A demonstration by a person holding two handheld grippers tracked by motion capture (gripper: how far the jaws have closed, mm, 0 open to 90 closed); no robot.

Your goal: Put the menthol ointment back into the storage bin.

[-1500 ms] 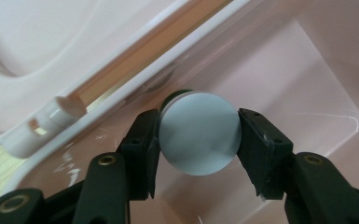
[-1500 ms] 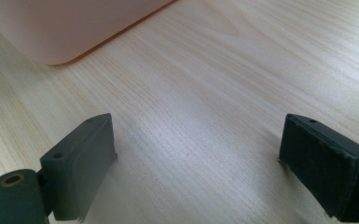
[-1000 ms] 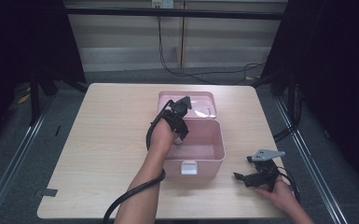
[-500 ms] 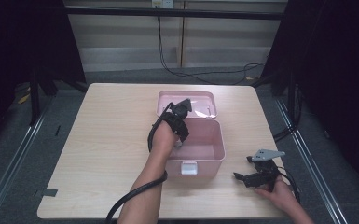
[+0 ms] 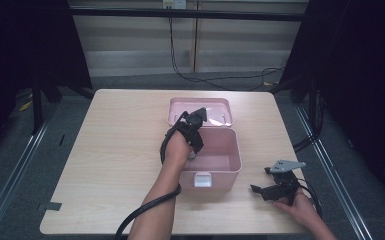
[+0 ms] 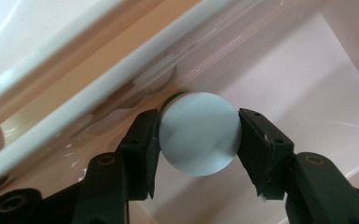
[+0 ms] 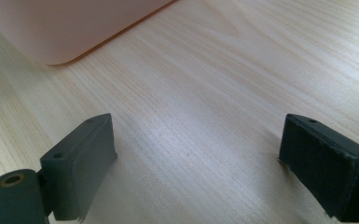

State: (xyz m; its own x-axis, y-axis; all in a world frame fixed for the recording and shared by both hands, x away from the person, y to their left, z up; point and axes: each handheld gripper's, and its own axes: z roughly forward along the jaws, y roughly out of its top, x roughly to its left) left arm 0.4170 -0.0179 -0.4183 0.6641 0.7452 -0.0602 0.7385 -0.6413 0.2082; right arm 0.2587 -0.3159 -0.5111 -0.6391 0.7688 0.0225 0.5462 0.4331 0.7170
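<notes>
A pink box (image 5: 230,167) stands open at the table's middle, its lid (image 5: 215,106) lying flat behind it. My left gripper (image 5: 194,150) reaches down into the box's left side. In the left gripper view its jaws (image 6: 198,135) are shut on a pale grey round object (image 6: 199,133), close to the box's inner wall (image 6: 279,70). My right gripper (image 5: 260,191) rests on the table to the right of the box, jaws wide open with nothing between them (image 7: 198,168); a corner of the pink box (image 7: 65,28) lies ahead of it.
The light wooden table (image 5: 115,135) has bare room to the left and at the front. A white latch (image 5: 202,179) sits on the box's front wall. Dark floor, rails and cables surround the table.
My left hand has shifted slightly inside the box. The right gripper has stayed where it was.
</notes>
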